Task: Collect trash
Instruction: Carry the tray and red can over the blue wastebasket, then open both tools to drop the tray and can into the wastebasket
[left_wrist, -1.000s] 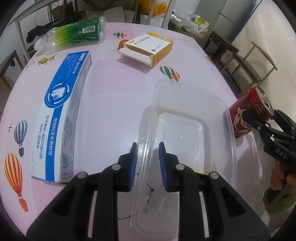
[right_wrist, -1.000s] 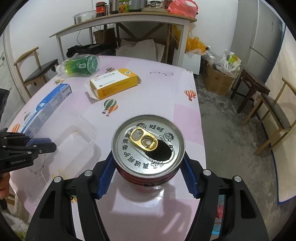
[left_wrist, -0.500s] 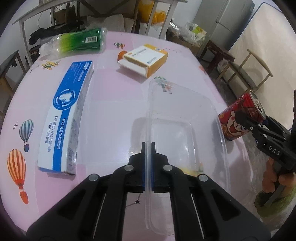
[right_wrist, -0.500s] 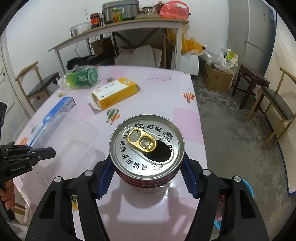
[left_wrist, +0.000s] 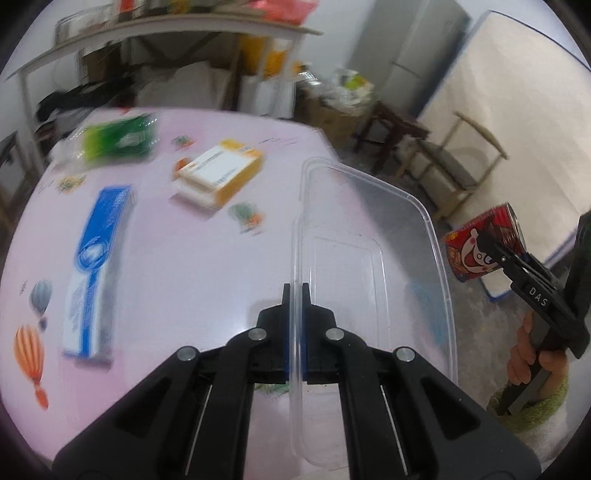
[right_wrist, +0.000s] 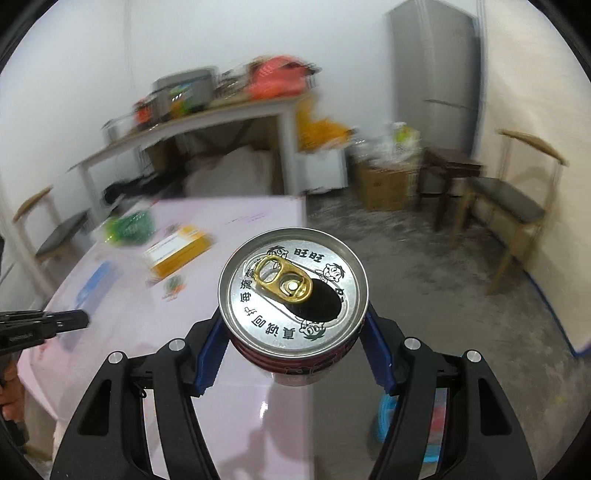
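Left gripper (left_wrist: 294, 295): jaws clenched on the near rim of the clear plastic container (left_wrist: 373, 258), which is tilted up over the pink counter (left_wrist: 177, 258). Right gripper (right_wrist: 293, 332): jaws grasping the red drink can (right_wrist: 293, 291), opened, held beyond the counter's edge. Toothpaste box (left_wrist: 98, 269), yellow carton (left_wrist: 221, 171) and green bottle (left_wrist: 118, 138) lie on the counter left of the container.

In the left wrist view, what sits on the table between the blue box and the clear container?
Nothing solid: between the blue box and the clear plastic container the left wrist view shows only bare pink tablecloth with a printed balloon.
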